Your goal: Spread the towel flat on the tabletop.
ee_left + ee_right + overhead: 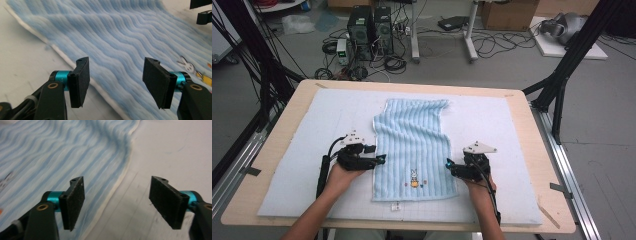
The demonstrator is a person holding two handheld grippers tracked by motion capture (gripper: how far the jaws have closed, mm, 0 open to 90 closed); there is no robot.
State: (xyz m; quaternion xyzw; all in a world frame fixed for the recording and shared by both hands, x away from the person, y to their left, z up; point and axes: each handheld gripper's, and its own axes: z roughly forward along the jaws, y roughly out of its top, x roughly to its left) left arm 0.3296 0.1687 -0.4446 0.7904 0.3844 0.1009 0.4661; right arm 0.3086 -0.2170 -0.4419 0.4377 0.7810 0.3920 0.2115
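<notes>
Two grippers flank the blue striped towel (414,145), which lies flat on the white mat (287,175). The left gripper (116,82), jaws apart and empty, straddles the towel's left edge. The right gripper (116,203) gapes over the right edge, seemingly just clear of the cloth.

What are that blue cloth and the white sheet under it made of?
The blue cloth looks like soft, fluffy terry or fleece: a matte ribbed pile with a stitched rabbit. The white sheet under it seems to be a thin matte foam or felt pad with faint grid lines; which one is unclear.
</notes>
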